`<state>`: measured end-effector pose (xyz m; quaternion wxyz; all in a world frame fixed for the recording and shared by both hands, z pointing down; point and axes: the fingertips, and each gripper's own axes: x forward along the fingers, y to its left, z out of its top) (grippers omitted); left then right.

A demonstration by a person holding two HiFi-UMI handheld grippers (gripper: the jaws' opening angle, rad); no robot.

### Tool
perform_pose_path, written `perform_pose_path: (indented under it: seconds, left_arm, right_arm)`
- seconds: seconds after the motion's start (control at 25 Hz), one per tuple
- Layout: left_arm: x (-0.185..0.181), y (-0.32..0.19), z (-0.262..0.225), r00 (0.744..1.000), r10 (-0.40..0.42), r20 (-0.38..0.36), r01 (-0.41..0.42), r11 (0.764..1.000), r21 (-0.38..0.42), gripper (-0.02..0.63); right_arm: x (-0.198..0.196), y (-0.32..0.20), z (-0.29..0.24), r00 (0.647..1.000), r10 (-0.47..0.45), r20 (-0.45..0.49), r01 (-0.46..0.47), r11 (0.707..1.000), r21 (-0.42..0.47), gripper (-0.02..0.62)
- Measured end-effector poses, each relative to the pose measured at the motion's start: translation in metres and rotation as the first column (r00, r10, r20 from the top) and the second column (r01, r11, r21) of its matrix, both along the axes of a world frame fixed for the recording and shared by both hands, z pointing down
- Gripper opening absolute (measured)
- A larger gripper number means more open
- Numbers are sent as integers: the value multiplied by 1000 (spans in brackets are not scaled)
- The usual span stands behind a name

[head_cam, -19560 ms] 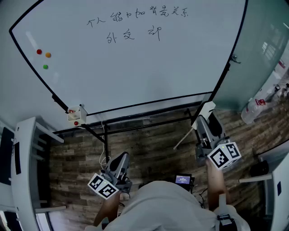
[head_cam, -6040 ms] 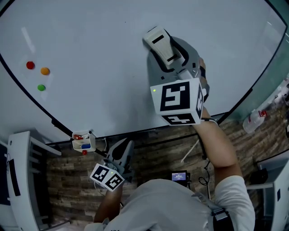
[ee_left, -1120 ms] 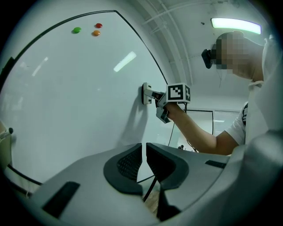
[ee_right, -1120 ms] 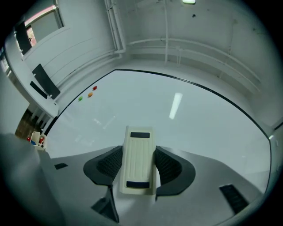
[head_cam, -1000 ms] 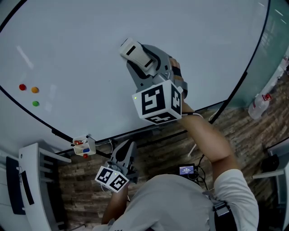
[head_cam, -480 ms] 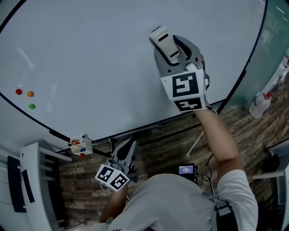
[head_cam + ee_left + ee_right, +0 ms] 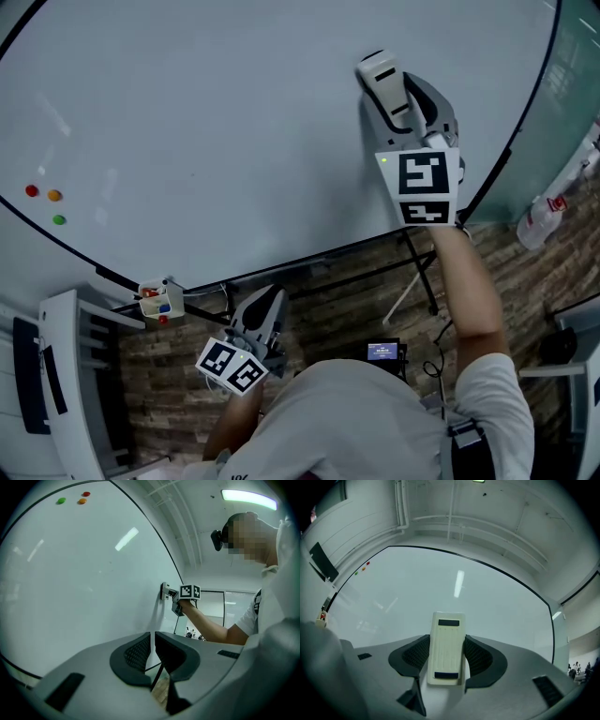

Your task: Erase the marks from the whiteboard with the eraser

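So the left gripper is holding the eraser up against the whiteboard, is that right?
Not quite. It is the right gripper, not the left, that holds the eraser up against the whiteboard. The right gripper view shows the eraser between its fingers. The left gripper has nothing between its fingers.

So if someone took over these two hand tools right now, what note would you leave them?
Right gripper: fingers shut on the eraser, held against the whiteboard at its upper right in the head view.
Left gripper: fingers together, empty, low below the board.
Done: no writing is visible, only three coloured magnets near the board's left edge.
To do: check for faint marks, then probably put the eraser down.
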<state>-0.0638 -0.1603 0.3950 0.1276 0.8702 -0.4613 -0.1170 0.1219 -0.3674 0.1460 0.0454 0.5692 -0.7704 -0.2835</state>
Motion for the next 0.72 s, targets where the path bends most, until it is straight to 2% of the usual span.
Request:
perform_pose_path:
  seconds: [0.32,0.6,0.72]
  left_arm:
    - [17,-4,1,1000,5,12,-5,1000,-4,35]
    - [25,-15,7,1000,3,12,-3,1000,-22,35]
    - [13,-20,11,1000,-6,8,6,1000,-29,35]
  right_arm:
    - [76,-16,6,993,100,57,-99,995,-28,253]
    - [105,-35,13,988,147,55,-144,988,-46,253]
    - [108,-45,18,984,161,74,-156,985,-68,253]
